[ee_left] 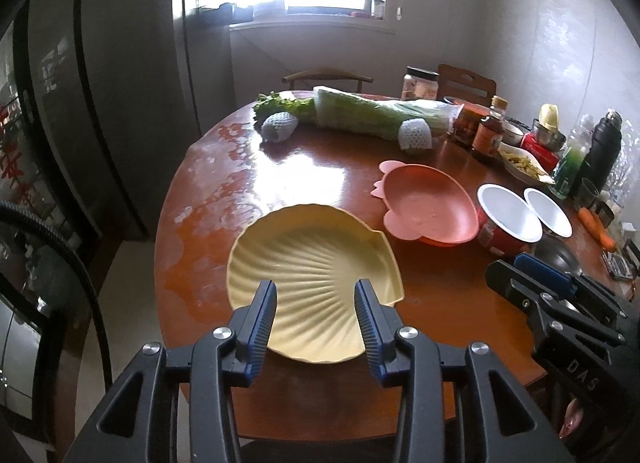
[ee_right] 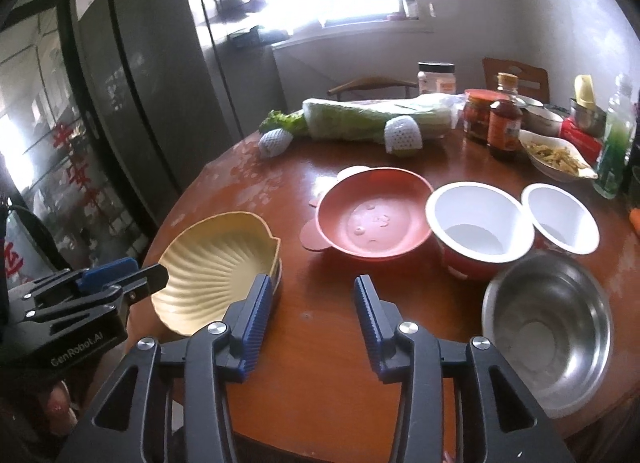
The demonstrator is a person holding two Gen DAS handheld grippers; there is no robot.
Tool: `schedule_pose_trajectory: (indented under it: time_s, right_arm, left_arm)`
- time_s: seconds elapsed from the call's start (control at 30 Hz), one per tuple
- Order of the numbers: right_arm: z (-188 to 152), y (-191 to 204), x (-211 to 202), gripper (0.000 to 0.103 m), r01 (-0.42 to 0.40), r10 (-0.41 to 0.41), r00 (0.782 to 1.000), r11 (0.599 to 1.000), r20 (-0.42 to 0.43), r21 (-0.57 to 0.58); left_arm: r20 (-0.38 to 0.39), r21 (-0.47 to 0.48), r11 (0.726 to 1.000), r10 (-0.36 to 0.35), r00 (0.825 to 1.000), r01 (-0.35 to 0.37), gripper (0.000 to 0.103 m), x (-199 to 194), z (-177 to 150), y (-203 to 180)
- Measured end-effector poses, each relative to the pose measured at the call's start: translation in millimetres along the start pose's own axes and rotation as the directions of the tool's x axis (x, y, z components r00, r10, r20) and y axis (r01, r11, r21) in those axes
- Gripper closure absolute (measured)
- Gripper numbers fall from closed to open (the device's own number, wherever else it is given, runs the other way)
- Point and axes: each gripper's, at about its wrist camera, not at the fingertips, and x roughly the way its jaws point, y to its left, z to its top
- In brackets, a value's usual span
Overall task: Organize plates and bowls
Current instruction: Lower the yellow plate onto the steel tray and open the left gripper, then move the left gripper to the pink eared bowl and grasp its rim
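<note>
Both claws (ee_left: 316, 317) (ee_right: 310, 313) agape, empty; steel bowl (ee_right: 548, 327) clear only from right wrist.

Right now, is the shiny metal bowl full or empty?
Empty. The round stainless steel bowl sits upright on the brown wooden table, and its bare shiny bottom shows, with nothing inside.
</note>
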Motion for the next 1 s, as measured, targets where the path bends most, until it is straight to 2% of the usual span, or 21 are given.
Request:
schedule_pose_trajectory:
  time_s: [0.47, 0.73, 1.0]
  right_arm:
    - [-2.1, -24.0, 0.3, 0.053, 0.021, -0.021, 1.0, 0.996, 0.004, 0.083]
    - [5.5, -34.3, 32.2, 0.05, 0.046, -0.041, 0.999, 0.988, -0.034, 0.146]
    - [12.2, -42.7, 67.5, 0.049, 0.091, -0.075, 0.993, 0.974, -0.087, 0.206]
  left_arm:
    - [-0.024, 0.042, 0.997, -0.067, 0.997, 0.067, 0.057, 17.9, 25.3, -26.7]
    - [-0.058, 0.094, 0.993, -0.073, 0.996, 0.078, 0.055, 45.5, 62.2, -35.6]
    - [-0.154, 0.114, 0.989, -0.081, 0.985, 0.099, 0.055, 95.6, 93.2, -48.5]
